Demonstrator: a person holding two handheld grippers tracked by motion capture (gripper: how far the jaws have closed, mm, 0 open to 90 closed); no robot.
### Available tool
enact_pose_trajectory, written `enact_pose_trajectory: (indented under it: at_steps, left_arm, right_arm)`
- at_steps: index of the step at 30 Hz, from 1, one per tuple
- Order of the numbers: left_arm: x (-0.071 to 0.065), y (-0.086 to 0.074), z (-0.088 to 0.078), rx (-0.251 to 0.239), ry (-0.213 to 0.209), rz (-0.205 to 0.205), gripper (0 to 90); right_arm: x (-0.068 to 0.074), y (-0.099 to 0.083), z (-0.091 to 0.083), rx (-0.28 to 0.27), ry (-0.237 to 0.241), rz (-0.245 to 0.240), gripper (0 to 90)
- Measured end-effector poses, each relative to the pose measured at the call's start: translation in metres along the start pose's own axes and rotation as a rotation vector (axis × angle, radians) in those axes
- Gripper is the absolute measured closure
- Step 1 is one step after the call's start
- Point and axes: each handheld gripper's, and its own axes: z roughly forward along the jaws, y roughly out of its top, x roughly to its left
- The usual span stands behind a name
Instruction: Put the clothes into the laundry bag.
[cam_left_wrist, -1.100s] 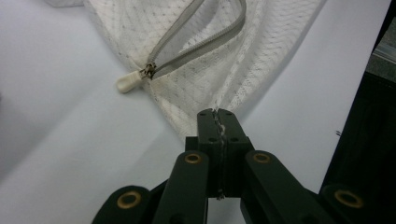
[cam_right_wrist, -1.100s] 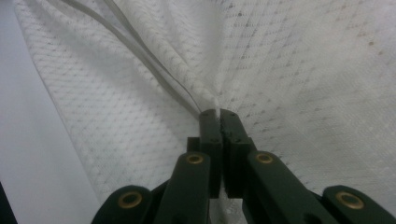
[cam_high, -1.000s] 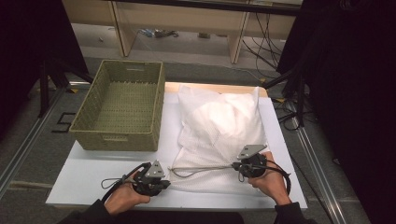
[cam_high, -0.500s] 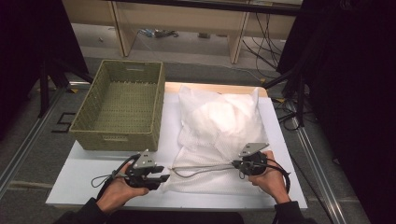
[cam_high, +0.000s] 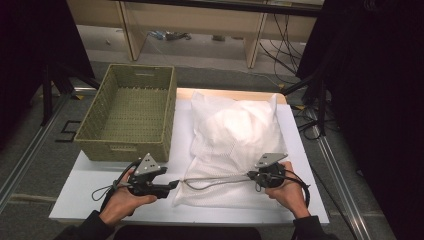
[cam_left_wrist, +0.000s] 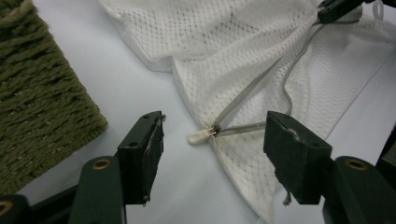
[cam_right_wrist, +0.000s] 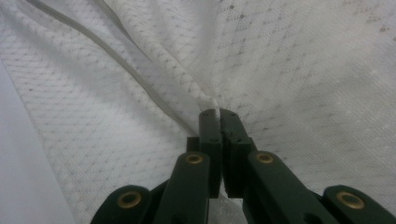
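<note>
White mesh laundry bag (cam_high: 235, 145) lies flat on white table (cam_high: 90, 195), at 3 o'clock of woven basket (cam_high: 131, 117). Grey zipper (cam_high: 215, 181) runs along bag's near edge; white zipper pull (cam_left_wrist: 200, 136) lies loose between left gripper's (cam_high: 172, 185) pads, untouched. Left gripper's jaws just been opening, now released, nothing gripped. Right gripper (cam_high: 250, 175) clenched on mesh fabric at zipper's 3 o'clock end.

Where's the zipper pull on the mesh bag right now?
In the left gripper view the zipper pull lies on the white table at the mesh bag corner, between the open left claw jaws.
</note>
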Motion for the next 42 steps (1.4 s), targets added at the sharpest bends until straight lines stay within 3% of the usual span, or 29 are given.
enact_pose_trajectory:
  at_steps: [2,3,4,6,8,11,13,16,17,19,22,25,32,33,42]
  left_arm:
    - [0.002,0.000,-0.001,-0.004,0.005,0.003,35.1]
    - [0.001,0.000,0.000,-0.016,0.014,-0.017,34.3]
    - [0.002,-0.001,0.000,-0.013,0.013,-0.019,33.8]
    - [0.004,-0.002,-0.001,-0.003,0.024,-0.010,33.1]
    - [0.004,-0.003,-0.001,-0.018,0.022,-0.029,32.6]
    - [0.006,-0.003,-0.002,-0.009,0.028,-0.020,32.0]
    - [0.005,-0.002,-0.003,-0.024,0.030,-0.032,31.2]
    - [0.008,-0.002,-0.005,-0.018,0.025,-0.022,30.0]
    - [0.007,-0.002,-0.005,-0.033,0.030,-0.036,29.6]
    - [0.008,-0.002,-0.005,-0.037,0.029,-0.049,28.5]
    - [0.011,-0.002,-0.008,-0.041,0.029,-0.056,26.5]
    - [0.013,-0.003,-0.012,-0.050,0.032,-0.062,23.9]
    - [0.018,-0.005,-0.019,-0.065,0.043,-0.068,21.2]
    - [0.018,-0.005,-0.019,-0.065,0.043,-0.068,21.2]
    - [0.021,-0.009,-0.026,-0.090,0.044,-0.069,15.4]
  right_arm:
    - [0.002,0.000,0.004,0.030,0.006,-0.001,89.7]
    - [0.006,0.000,0.004,0.065,0.028,0.034,89.7]
    - [0.005,0.000,0.006,0.077,0.034,-0.008,89.7]
    - [0.008,0.000,0.009,0.096,0.029,-0.013,89.7]
    - [0.007,0.000,0.009,0.098,0.027,-0.015,89.7]
    - [0.008,-0.001,0.008,0.065,0.010,0.029,89.4]
    - [0.004,-0.001,0.005,0.032,0.005,0.013,87.8]
    - [0.002,0.000,-0.005,-0.030,-0.005,0.064,78.9]
    - [0.002,0.000,-0.007,-0.067,-0.022,0.084,74.7]
    - [-0.002,0.001,-0.012,-0.098,-0.020,0.077,66.1]
    - [-0.002,0.002,-0.022,-0.159,-0.024,0.152,56.0]
    - [-0.001,0.003,-0.032,-0.210,-0.049,0.182,47.8]
    - [-0.001,-0.005,-0.050,-0.269,-0.084,0.260,40.8]
    - [-0.001,-0.006,-0.052,-0.273,-0.088,0.247,39.7]
    - [0.004,-0.022,-0.063,-0.280,-0.105,0.286,35.4]
